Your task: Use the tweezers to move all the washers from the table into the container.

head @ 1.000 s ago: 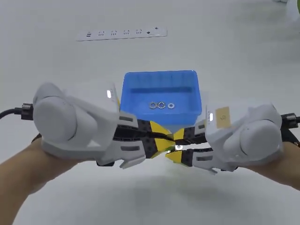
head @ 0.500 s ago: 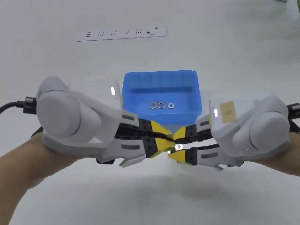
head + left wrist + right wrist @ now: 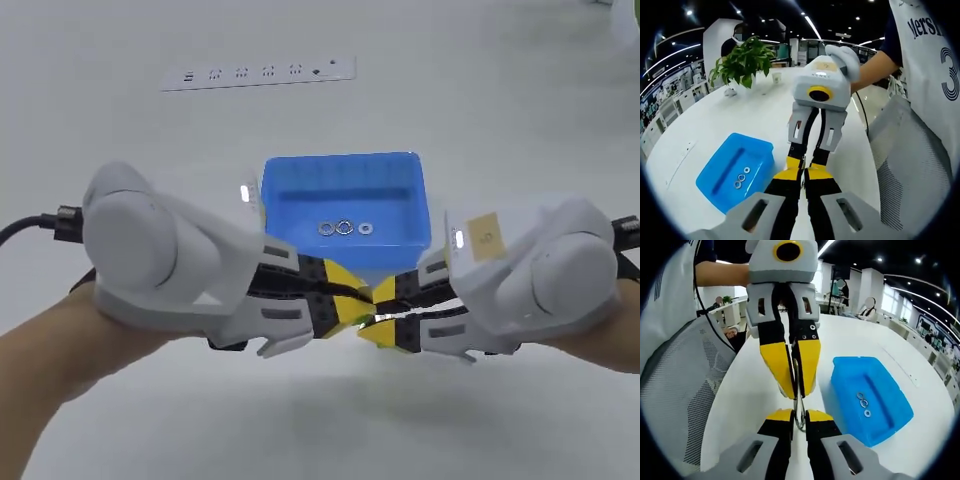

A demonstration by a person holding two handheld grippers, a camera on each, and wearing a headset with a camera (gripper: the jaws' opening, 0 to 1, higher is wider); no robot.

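Note:
My two grippers meet tip to tip just in front of the blue container [image 3: 345,190]. The left gripper [image 3: 350,303] comes in from the left and the right gripper [image 3: 392,312] from the right. Thin metal tweezers [image 3: 797,390] run from between the right gripper's [image 3: 799,416] jaws up between the yellow fingers of the left gripper [image 3: 796,385]. Both pairs of jaws are closed on them. Three washers [image 3: 344,227] lie in a row on the container floor, also visible as washers [image 3: 863,403] and washers [image 3: 741,177].
A white power strip [image 3: 258,72] lies far back on the white table. A potted plant [image 3: 742,60] stands at the table's far end. The person's vest and a mesh chair back [image 3: 695,390] are close behind the grippers.
Both grippers have stayed tip to tip on the tweezers. Their bodies have shifted only slightly, and the washers in the container have not moved.

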